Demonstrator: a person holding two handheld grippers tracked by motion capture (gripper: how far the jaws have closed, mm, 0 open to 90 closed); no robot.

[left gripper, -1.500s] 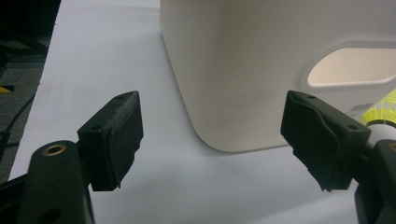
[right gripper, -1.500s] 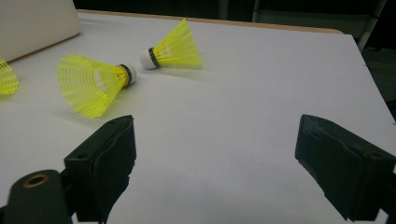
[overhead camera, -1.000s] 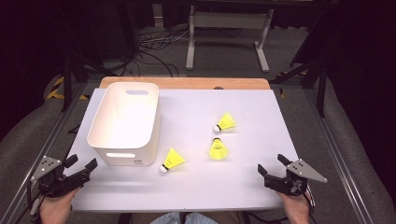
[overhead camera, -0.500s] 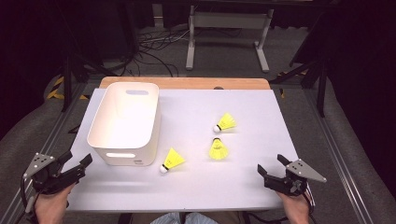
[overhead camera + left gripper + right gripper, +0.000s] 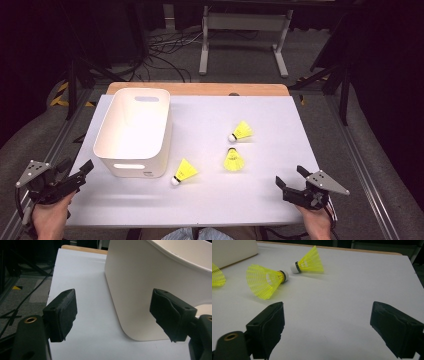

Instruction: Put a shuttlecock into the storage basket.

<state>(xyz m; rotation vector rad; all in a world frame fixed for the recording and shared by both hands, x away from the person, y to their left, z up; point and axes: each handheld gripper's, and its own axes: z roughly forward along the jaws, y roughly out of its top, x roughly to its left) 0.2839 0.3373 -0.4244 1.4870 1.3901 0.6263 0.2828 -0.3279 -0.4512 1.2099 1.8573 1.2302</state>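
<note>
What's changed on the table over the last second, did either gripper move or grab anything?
The left gripper drifted outward and back toward the table's near left corner, then eased slightly in again, jaws open and holding nothing. The right gripper stayed put, open and holding nothing. The white bin and the three yellow shuttlecocks have not moved.

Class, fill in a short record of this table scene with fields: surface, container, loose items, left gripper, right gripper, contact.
surface: white tabletop
container: white bin, upright, on the table's left half
loose items: three yellow shuttlecocks, near one lying beside the bin's front corner, middle one, far one lying on its side
left gripper: left gripper open, at the table's left edge, aimed at the bin
right gripper: right gripper open, at the near right corner
contact: neither gripper touches anything
</note>
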